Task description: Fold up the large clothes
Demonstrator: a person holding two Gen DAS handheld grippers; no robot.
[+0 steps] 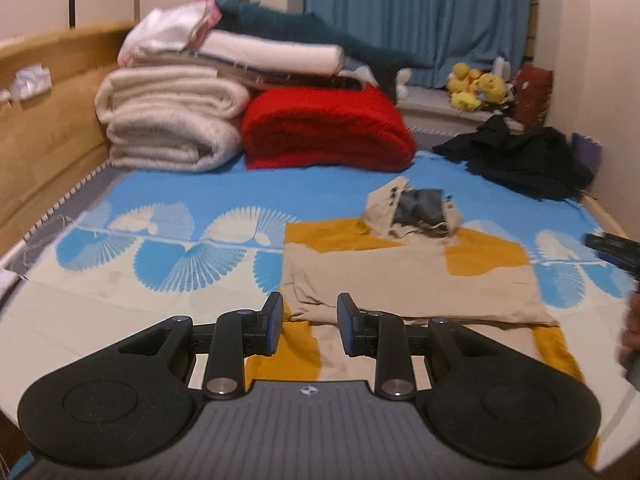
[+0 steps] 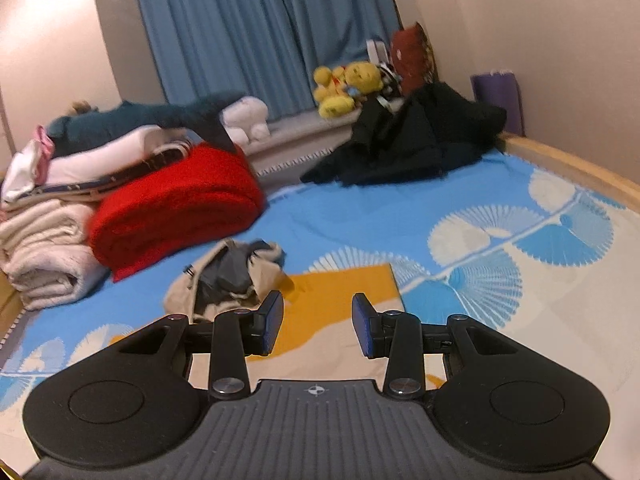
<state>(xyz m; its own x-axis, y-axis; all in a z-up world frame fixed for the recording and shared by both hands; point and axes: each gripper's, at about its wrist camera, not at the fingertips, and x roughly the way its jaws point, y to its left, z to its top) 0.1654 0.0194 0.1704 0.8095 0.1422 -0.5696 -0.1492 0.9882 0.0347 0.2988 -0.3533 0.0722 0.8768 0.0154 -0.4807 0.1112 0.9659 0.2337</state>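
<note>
Near the bed's [image 1: 180,196] front edge, a mustard-and-beige hooded garment [image 1: 400,280] is partly folded; left gripper [image 1: 310,322] and right gripper [image 2: 318,326] are released, empty.

Left gripper [image 1: 310,322] and right gripper [image 2: 318,324] look alike: matte black linkages, blue finger pads [image 1: 277,322], silver pivot screws, ribbed grey housing with crosshair mark

Your own left gripper [image 1: 310,326] hides the near hem of the tan-and-mustard garment [image 1: 408,280], and the right gripper [image 1: 612,250] is cut by the frame's right edge.
</note>
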